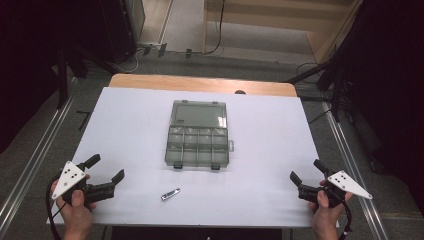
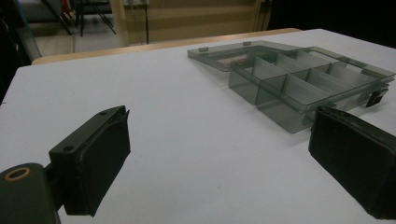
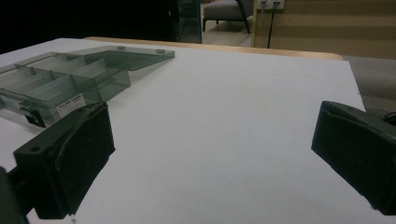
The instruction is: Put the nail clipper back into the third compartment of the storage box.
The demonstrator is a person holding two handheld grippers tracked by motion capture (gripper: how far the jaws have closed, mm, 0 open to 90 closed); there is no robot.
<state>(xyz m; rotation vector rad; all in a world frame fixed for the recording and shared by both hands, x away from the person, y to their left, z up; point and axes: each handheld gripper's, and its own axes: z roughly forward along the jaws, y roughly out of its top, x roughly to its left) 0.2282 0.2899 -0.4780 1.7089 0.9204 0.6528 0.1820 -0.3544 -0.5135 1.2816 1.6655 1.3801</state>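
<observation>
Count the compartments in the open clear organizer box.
8 in the smoky clear plastic organizer box: four along the row by the flipped-open lid, four along the near row. All look empty.

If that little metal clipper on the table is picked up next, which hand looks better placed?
Probably the left. The left gripper is open, and the nail clipper lies just beside it. The right gripper, also open, sits at the table's far side.

Open organizer box and a nail clipper on the table

The smoky clear box (image 1: 198,147) lies mid-table, lid (image 1: 199,114) flat behind it, compartments seemingly empty. The metal clipper (image 1: 170,194) lies flat, angled, near the box's front-left corner, apart.
</observation>
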